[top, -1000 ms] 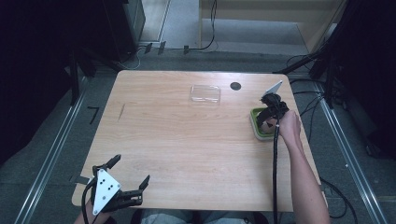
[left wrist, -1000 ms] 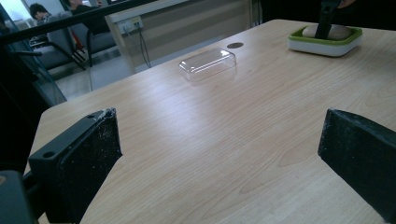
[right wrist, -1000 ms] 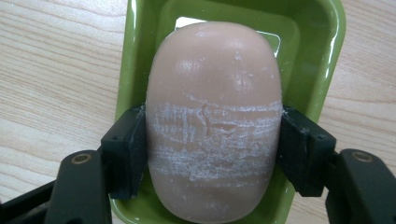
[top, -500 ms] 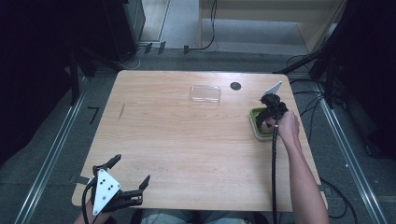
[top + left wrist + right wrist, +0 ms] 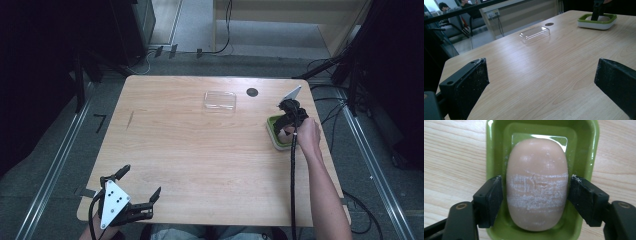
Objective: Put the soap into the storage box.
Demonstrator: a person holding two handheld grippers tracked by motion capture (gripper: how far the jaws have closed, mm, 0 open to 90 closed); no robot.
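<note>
One bar of soap [image 5: 537, 183] lies in the green dish [image 5: 496, 140], and my right gripper [image 5: 535, 200] has come down around it. The two black jaws stand on either side of the bar's middle, right at the whitish scuffed band, close to its flanks or just touching. I cannot tell whether they are squeezing yet; there may be a sliver of space on each side. Over the last second almost nothing has moved: the gripper stays low in the dish [image 5: 278, 133] and my hand [image 5: 307, 134] holds steady above it. I read that as the pause between lining up and closing, so I judge the grasp itself is not yet made. The soap looks smooth and rounded, so I expect it could slip if I pinch off-centre.

The dish sits near the right edge of the table [image 5: 200, 150]. Further in, toward the far side, lies a clear plastic lid [image 5: 220, 100], likely the cover for this dish, and just beside it a small dark round spot [image 5: 252, 92] in the wood. The two are well apart from the dish.

My left gripper [image 5: 134, 190] rests at the near left corner, jaws spread wide, holding nothing, with bare wood between them.
</note>
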